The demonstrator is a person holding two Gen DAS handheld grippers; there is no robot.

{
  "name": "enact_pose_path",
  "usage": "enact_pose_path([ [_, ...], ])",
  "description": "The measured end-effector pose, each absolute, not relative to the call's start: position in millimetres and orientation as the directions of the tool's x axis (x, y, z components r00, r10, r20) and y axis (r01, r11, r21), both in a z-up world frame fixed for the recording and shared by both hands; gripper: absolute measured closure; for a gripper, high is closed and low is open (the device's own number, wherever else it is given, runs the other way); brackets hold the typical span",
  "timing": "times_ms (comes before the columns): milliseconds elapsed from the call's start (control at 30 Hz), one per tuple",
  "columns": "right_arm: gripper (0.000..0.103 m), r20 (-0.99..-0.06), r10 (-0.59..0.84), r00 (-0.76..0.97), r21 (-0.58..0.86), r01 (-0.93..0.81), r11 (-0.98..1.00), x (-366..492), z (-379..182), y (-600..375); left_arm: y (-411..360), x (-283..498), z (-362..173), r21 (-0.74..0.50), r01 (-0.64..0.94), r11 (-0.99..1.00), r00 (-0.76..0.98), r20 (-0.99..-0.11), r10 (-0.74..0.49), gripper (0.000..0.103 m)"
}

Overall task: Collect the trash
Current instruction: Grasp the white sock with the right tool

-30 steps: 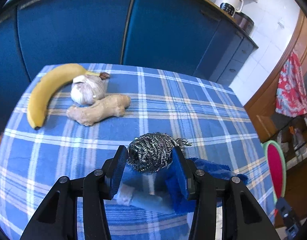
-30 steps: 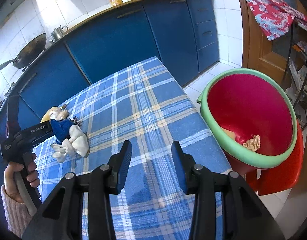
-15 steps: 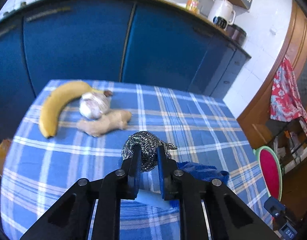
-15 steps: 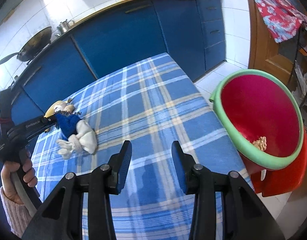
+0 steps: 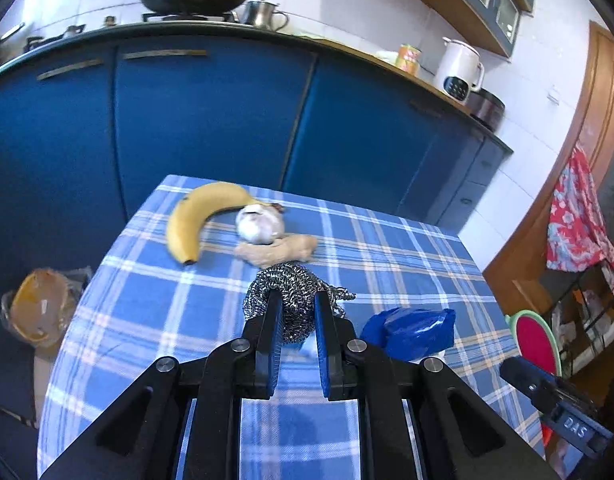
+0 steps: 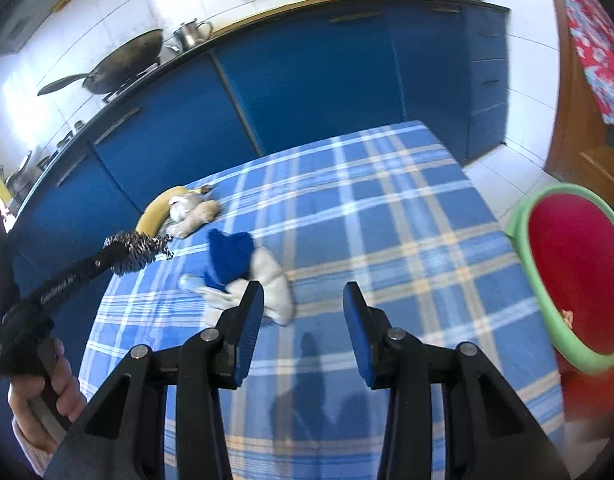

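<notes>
My left gripper [image 5: 298, 300] is shut on a steel wool scourer [image 5: 291, 286] and holds it above the blue checked tablecloth [image 5: 387, 264]; it also shows in the right wrist view [image 6: 137, 250]. A blue and white glove [image 6: 247, 276] lies on the cloth, also seen in the left wrist view [image 5: 407, 330]. My right gripper [image 6: 303, 292] is open and empty, just in front of the glove. A red bin with a green rim [image 6: 579, 272] stands to the right of the table.
A banana [image 5: 199, 216], a garlic bulb [image 5: 261, 224] and a ginger root [image 5: 279, 250] lie at the far end of the table. Blue cabinets [image 5: 207, 128] stand behind. A bagged item [image 5: 39, 308] lies on the floor at the left.
My left gripper closed on the steel wool scourer and lifted it off the glove. My right gripper moved left toward the glove and away from the bin.
</notes>
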State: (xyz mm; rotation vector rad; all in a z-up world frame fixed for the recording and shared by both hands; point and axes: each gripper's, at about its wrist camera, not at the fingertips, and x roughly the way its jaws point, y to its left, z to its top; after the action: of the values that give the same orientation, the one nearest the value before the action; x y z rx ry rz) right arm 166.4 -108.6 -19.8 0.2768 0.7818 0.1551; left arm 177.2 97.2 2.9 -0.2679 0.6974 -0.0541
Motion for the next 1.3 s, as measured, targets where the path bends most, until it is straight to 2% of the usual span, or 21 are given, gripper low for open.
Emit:
enact_pose_path([
  [133,0.06,-0.673,0.271,0.688,0.301,-0.081,0.95,181,-20,-90,107,167,1,-0.262,-0.068,0.963,0.769,-0.628,-0.116,0.088],
  [500,0.06,-0.709,0.243,0.662,0.265,-0.069,0.962,233,-36,-73,128,153,-4,-0.292,-0.104,0.951,0.766,-0.633,-0.111,0.088],
  [1033,0.059,-0.678,0.373,0.633,0.22,-0.309,0.925,208,-33,-20,137,144,-9,-0.326,-0.125,0.937,0.764,-0.635,-0.119,0.088],
  [1133,0.054,-0.671,0.359,0.649,0.211,-0.297,0.931,202,-30,-26,136,142,-9,-0.33,-0.123,0.936,0.763,-0.635,-0.123,0.088],
  [1300,0.051,-0.698,0.316,0.642,0.215,-0.232,0.949,203,-40,-40,134,141,-9,-0.333,-0.118,0.935,0.761,-0.635,-0.131,0.088],
])
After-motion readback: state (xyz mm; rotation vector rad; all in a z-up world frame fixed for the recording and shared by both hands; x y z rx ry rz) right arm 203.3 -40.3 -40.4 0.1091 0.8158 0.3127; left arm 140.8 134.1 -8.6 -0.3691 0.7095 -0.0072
